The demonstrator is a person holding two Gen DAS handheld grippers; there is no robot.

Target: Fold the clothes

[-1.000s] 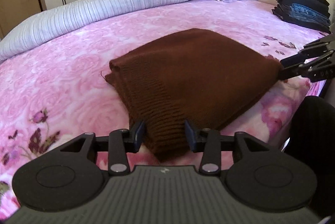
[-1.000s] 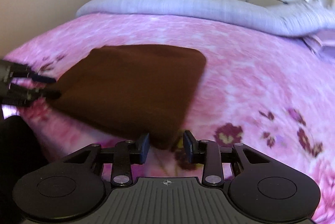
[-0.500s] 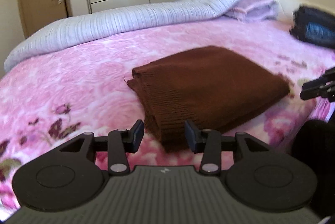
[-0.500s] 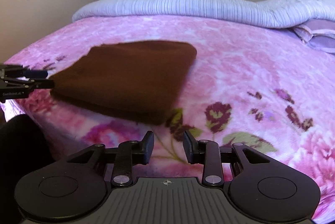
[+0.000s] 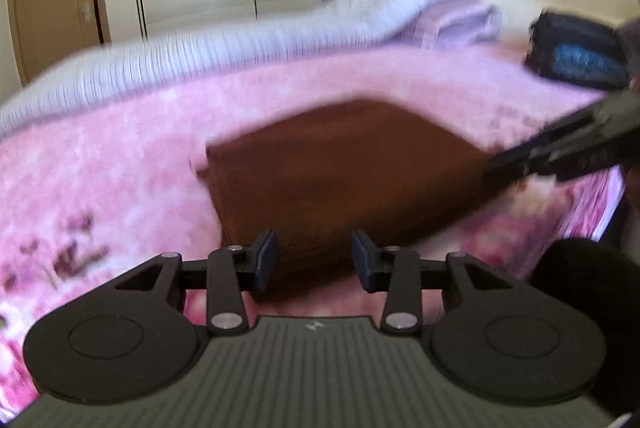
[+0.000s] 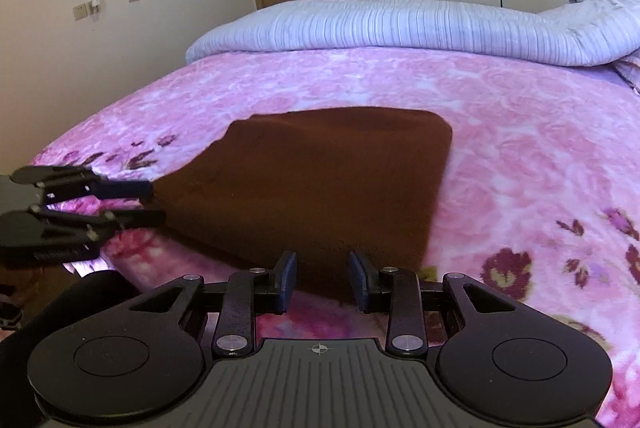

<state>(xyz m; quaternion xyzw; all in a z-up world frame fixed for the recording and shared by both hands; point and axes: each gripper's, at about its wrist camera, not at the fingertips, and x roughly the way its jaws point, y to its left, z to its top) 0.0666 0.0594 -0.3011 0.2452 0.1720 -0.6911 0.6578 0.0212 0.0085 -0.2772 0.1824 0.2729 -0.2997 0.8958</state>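
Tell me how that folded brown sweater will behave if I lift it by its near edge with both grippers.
The brown sweater looks like a soft ribbed knit folded in layers, so it will likely sag and may unfold when lifted. Its thickness suggests moderate weight. On the plush pink blanket it would probably drag and bunch rather than slide.

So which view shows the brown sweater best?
The right wrist view: the folded sweater is sharp there, with its whole outline visible on the bed, only the near edge hidden behind the right gripper. The left wrist view shows the sweater too, but motion-blurred, with the near corner between the left gripper's fingers.
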